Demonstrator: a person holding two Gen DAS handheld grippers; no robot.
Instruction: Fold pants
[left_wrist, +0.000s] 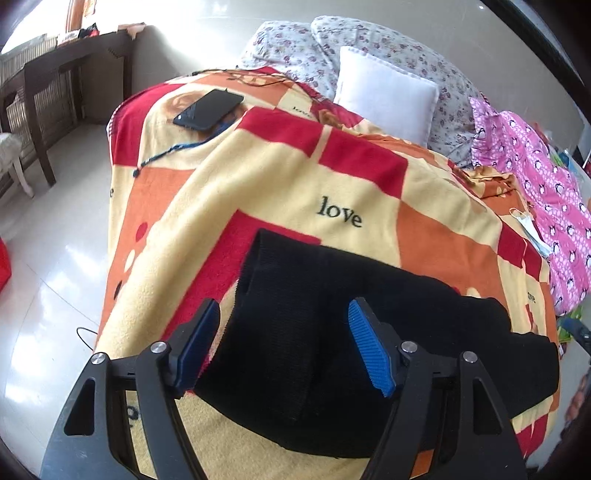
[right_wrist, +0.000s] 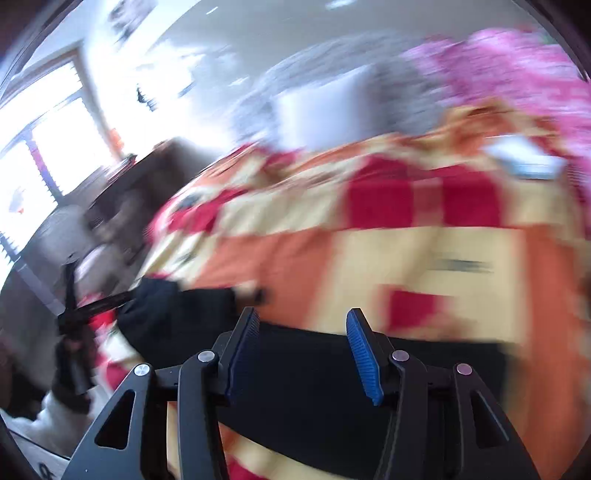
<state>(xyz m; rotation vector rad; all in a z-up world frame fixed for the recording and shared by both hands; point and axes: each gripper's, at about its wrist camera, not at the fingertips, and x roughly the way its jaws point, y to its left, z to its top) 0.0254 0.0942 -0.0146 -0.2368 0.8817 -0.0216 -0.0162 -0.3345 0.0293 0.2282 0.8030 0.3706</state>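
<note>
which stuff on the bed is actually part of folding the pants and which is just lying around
Part of the job:
- black pants
- left gripper, open over the pants
- right gripper, open

Just lying about:
- phone
- white pillow
- flowered pillows
- pink cloth
- face mask
- blanket, only the surface under the pants

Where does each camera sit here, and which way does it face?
Left wrist: on the left gripper, angled down at black pants on the blanket; open fingers show.
Right wrist: on the right gripper, blurred, same bed; open fingers, other gripper at left.
Shared: pants, blanket, white pillow.
</note>
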